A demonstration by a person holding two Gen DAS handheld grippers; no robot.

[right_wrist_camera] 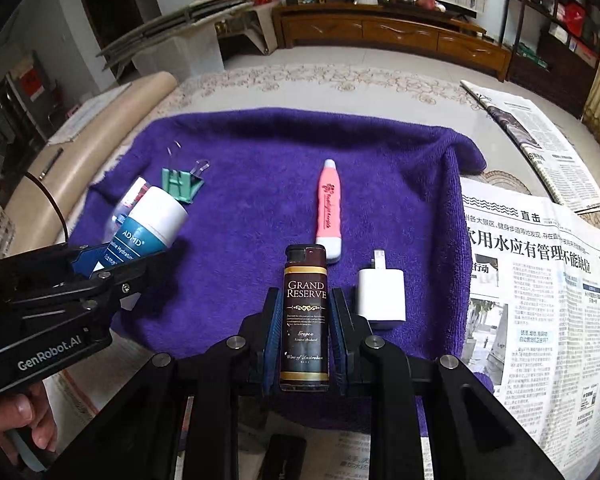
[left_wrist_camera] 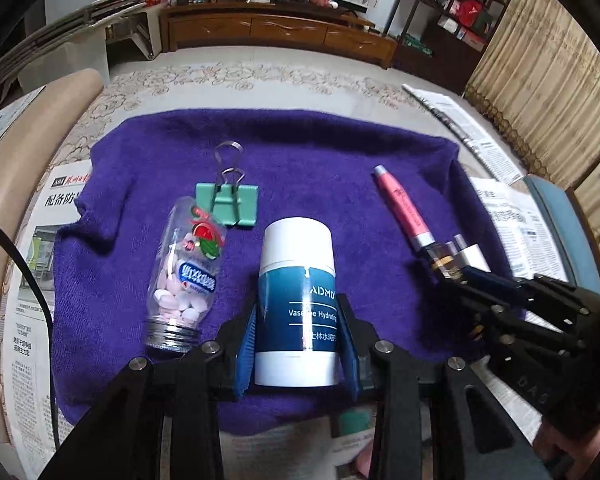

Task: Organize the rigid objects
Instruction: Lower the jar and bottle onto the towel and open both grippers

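Note:
My left gripper [left_wrist_camera: 298,320] is shut on a white and teal ADMD Vaseline tube [left_wrist_camera: 297,300], seen also in the right wrist view [right_wrist_camera: 148,228]. My right gripper [right_wrist_camera: 305,328] is shut on a dark brown Grand Reserve lighter [right_wrist_camera: 305,316]. Both are over a purple towel [right_wrist_camera: 260,184]. On the towel lie a clear candy bottle [left_wrist_camera: 188,276], a green binder clip [left_wrist_camera: 227,199], a pink pen-shaped tube [right_wrist_camera: 329,208] and a white charger plug [right_wrist_camera: 380,296].
Newspapers [right_wrist_camera: 540,280] cover the table to the right and also lie to the left [left_wrist_camera: 28,280]. A beige chair back [left_wrist_camera: 28,152] stands at the left. A wooden cabinet [right_wrist_camera: 392,36] is far behind.

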